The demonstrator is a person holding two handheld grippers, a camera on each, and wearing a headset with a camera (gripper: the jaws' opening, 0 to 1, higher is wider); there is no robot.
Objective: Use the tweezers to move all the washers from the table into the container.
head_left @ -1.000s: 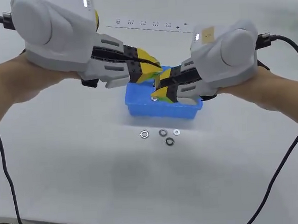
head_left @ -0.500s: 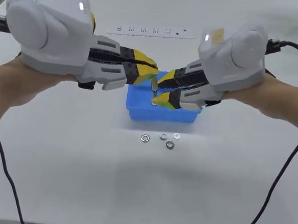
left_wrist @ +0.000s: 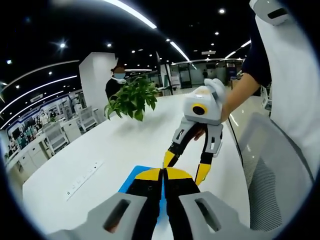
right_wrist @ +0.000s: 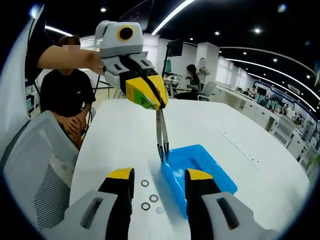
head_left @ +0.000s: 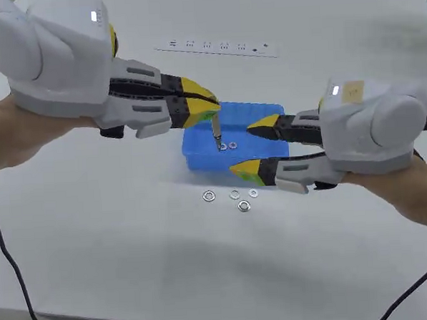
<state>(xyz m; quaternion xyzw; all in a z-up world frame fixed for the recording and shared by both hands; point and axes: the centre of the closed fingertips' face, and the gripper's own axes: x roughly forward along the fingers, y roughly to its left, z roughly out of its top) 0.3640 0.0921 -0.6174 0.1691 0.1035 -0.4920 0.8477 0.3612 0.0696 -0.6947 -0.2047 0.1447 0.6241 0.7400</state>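
Washers (head_left: pixel 234 195) lie on the white desk (head_left: pixel 133 257) just below the centre of the head view. I count four: three in a row and one (head_left: pixel 244 206) just under them. They sit close in front of the blue container's (head_left: pixel 199 157) near wall. They are apart from both sets of my fingers, below the tweezers' tip and just left of my right lower finger.

Two more washers (head_left: pixel 233 144) rest inside the container at mid frame. One of them lies right at the tweezers' tip, and I cannot tell if the tip touches it.

My left gripper (head_left: pixel 211 106) comes in from the upper left. Its fingers are pressed together on the one pair of tweezers (head_left: pixel 216 133), which hangs point-down into the container.

My right gripper (head_left: pixel 250 149) comes in from the right with its fingers spread wide and gripping nothing. The upper finger is over the container and the lower one is at its near right corner.

In the right gripper view the four desk washers (right_wrist: pixel 154 198) sit low in the frame between my two fingers, left of the container (right_wrist: pixel 205 167). The tweezers (right_wrist: pixel 161 132) there point down at the container's rim.
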